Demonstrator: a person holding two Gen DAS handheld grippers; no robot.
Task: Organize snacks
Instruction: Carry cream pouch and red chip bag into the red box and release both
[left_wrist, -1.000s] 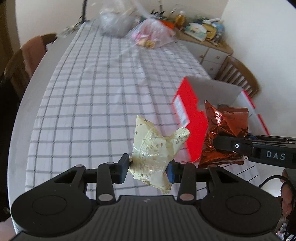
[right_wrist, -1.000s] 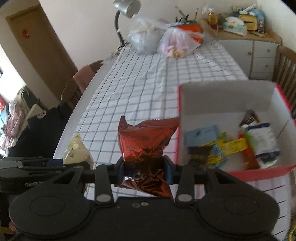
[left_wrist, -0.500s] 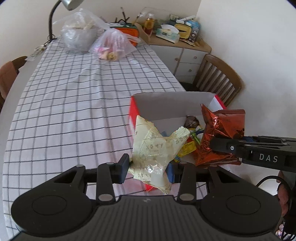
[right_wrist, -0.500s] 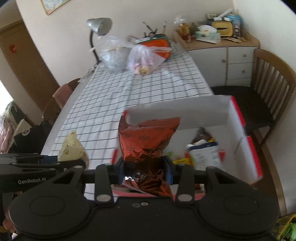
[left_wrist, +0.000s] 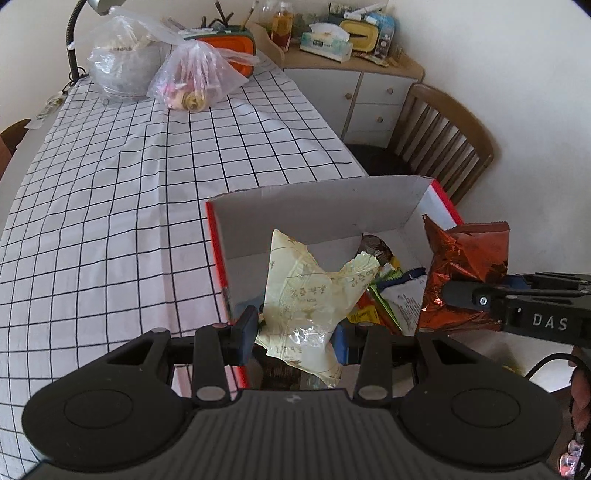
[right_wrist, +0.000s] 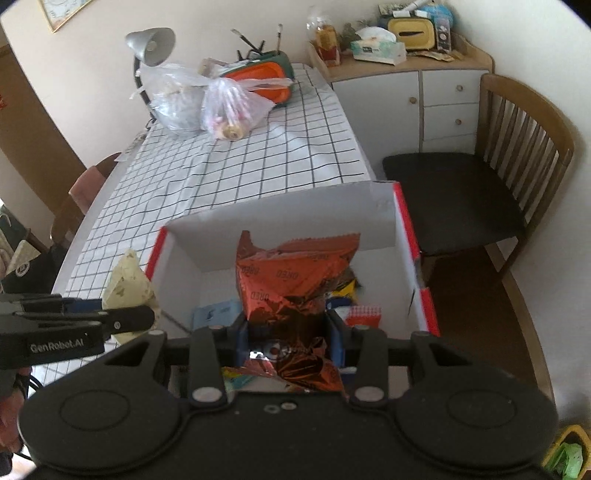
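My left gripper (left_wrist: 297, 338) is shut on a pale yellow snack packet (left_wrist: 310, 295) and holds it over the near left part of a red cardboard box (left_wrist: 317, 206) with a white inside. My right gripper (right_wrist: 290, 338) is shut on a shiny red-brown Oreo packet (right_wrist: 291, 277), held above the middle of the same box (right_wrist: 280, 218). The red packet (left_wrist: 465, 273) and the right gripper show at the right of the left wrist view. The yellow packet (right_wrist: 129, 284) shows at the left of the right wrist view. Several snack packets (left_wrist: 391, 295) lie inside the box.
The box sits at the right edge of a table with a checked cloth (left_wrist: 129, 184). Two plastic bags (left_wrist: 192, 77), an orange container and a desk lamp (right_wrist: 147, 44) stand at the far end. A wooden chair (right_wrist: 491, 173) and a white cabinet (right_wrist: 424, 92) are to the right.
Both grippers have moved right and forward with their packets, from over the tablecloth to over the open box. Both stay shut on their packets.
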